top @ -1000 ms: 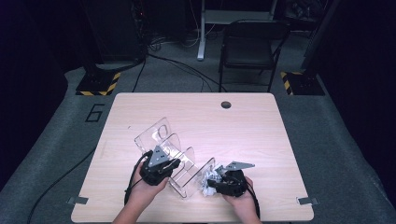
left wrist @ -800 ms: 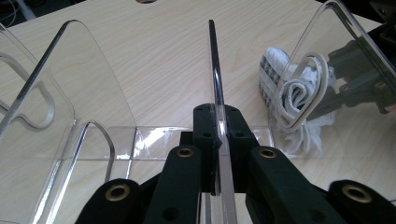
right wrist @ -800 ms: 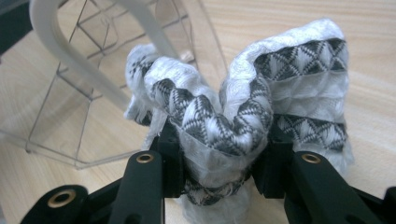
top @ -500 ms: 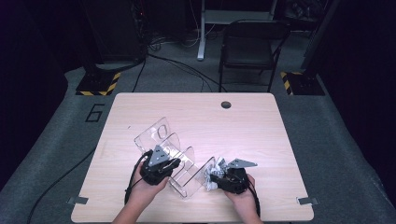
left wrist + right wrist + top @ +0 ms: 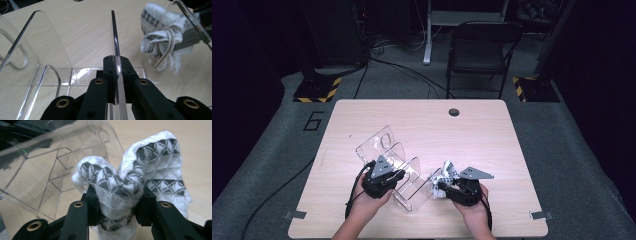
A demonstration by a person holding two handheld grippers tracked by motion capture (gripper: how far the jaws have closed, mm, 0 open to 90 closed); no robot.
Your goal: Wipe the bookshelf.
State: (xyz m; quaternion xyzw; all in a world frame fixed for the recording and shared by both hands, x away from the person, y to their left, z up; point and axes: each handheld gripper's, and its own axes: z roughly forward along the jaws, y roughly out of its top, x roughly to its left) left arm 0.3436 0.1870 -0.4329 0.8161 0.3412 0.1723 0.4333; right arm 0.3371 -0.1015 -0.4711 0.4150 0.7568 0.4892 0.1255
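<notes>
A clear acrylic rack (image 5: pixel 384 147) with several upright dividers stands on the wooden table (image 5: pixel 492 135). My left gripper (image 5: pixel 398 173) is shut on one thin divider (image 5: pixel 114 37), which runs edge-on between its pads (image 5: pixel 110 70). To the right of the rack, my right gripper (image 5: pixel 439 187) is shut on a bunched white cloth (image 5: pixel 447 172) with black triangle bands. In the right gripper view the cloth (image 5: pixel 155 170) bulges up between the pads (image 5: pixel 146 205), which have just tightened a little on it, and the rack (image 5: pixel 62 152) lies to the left. The left gripper view shows the cloth (image 5: pixel 160 45) through an outer panel.
A dark cable hole (image 5: pixel 454 112) sits near the table's far edge. Beyond the table stand a black chair (image 5: pixel 479 45) and a dark stand with a yellow-and-black striped base (image 5: pixel 317 92). Bare tabletop lies behind and to the right of the rack.
My right gripper has lifted a little with the cloth in it. The left gripper and the rack have stayed put.
</notes>
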